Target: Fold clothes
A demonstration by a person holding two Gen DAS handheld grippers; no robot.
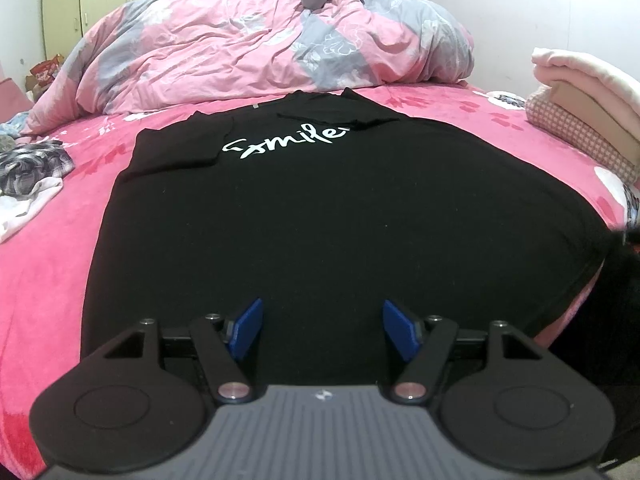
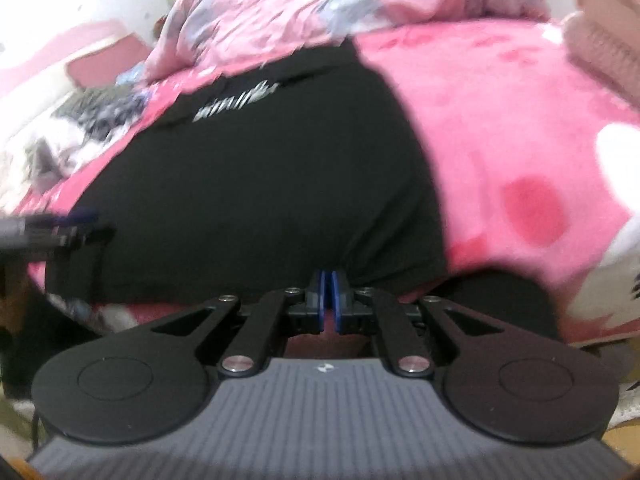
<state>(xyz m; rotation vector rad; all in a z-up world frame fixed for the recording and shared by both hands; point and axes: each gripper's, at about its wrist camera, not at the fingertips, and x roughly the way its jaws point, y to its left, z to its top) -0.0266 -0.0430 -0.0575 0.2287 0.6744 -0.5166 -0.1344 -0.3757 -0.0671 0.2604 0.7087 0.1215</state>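
The black shirt (image 1: 320, 208) lay spread on the pink bed (image 1: 44, 264), chest print up, its collar toward the heaped duvet (image 1: 240, 40) and its hem at the near edge of the bed. Both sleeves lay turned in over the chest: one flap covered the start of the print, the other its end. The body below them lay flat and unfolded in length.

The left gripper (image 1: 318, 330) hovered over the hem near the shirt's midline, its blue pads wide apart with nothing between them. The right gripper (image 2: 329, 300) sat at the hem toward the shirt's right corner, its pads drawn nearly together. The right wrist view was blurred, so whether cloth lay pinched between them could not be told. The left gripper also showed in that view (image 2: 72, 224), over the shirt's left edge.

Judged from these positions, the step in hand was the lengthwise fold, with the hem to be taken at two points. The next move would call for the left gripper to close on the hem toward the shirt's left side, level with the right gripper, and for both to carry the hem toward the collar together, low and even, so the turned-in sleeves were not dragged open.

Left of the shirt lay loose clothes (image 1: 32, 168); right of it, a folded stack (image 1: 592, 100).
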